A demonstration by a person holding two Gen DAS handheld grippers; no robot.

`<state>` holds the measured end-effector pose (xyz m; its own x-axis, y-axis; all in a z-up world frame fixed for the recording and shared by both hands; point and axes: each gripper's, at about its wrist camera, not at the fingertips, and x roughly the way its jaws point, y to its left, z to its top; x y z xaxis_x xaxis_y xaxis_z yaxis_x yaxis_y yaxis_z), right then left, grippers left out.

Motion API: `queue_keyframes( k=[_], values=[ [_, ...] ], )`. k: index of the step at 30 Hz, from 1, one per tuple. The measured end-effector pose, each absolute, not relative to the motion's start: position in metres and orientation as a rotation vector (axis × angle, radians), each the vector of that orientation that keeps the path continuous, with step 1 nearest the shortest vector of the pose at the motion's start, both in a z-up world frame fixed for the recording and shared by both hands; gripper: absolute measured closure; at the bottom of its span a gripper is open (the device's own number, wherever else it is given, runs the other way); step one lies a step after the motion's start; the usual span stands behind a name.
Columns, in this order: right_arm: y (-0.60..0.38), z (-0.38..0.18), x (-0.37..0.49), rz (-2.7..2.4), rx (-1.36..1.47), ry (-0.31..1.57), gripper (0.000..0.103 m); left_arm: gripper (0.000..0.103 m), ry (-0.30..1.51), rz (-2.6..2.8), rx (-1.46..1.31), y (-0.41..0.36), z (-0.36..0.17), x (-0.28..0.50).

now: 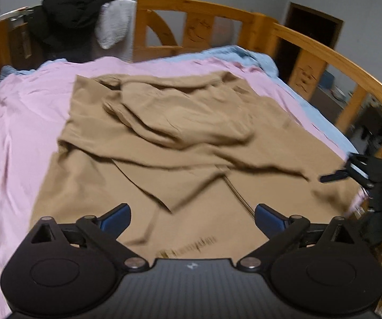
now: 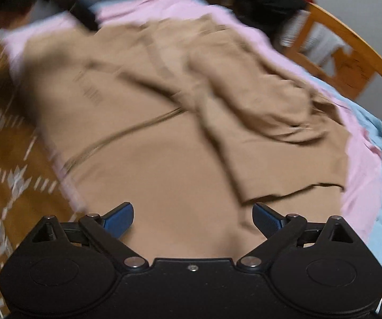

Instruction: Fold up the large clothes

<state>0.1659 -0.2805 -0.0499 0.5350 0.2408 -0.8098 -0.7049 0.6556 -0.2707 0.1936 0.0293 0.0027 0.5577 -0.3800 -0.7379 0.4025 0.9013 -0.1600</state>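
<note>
1. The tan garment (image 1: 164, 143) is smeared by motion in both views; its printed lettering (image 1: 191, 247) near the left gripper (image 1: 192, 216) cannot be read.
2. The garment's near hem is hidden behind the gripper bodies in both views.
3. Right of the garment, the right gripper (image 1: 350, 168) is only partly seen, its far side merging into a dark shape.
4. Beyond the garment, the black pile (image 1: 68, 16) on the wooden bedframe (image 1: 191, 10) is too dark to identify.
5. The patterned brown floor (image 2: 10, 180) left of the garment is streaked.

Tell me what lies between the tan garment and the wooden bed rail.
In the left wrist view, the pink sheet and, past it, a strip of light blue sheet lie between the tan garment and the wooden bed rail.
</note>
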Motion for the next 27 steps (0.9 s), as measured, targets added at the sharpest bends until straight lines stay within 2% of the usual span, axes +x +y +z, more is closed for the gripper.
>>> queue_keyframes(
  k=[12, 18, 20, 27],
  values=[
    [-0.267, -0.072, 0.122, 0.723, -0.889, 0.700, 0.009, 0.002, 0.928, -0.522, 0.067, 0.021, -0.011, 0.173],
    [-0.263, -0.071, 0.142, 0.664, -0.835, 0.733, 0.010, 0.002, 0.925, -0.553, 0.093, 0.014, -0.011, 0.168],
    [-0.266, -0.062, 0.148, 0.667, -0.798, 0.733, 0.015, 0.002, 0.913, -0.577, 0.119, 0.013, -0.010, 0.163],
    [-0.277, -0.029, 0.179, 0.619, -0.635, 0.763, 0.015, 0.002, 0.917, -0.625, 0.233, 0.001, -0.019, 0.149]
  ],
)
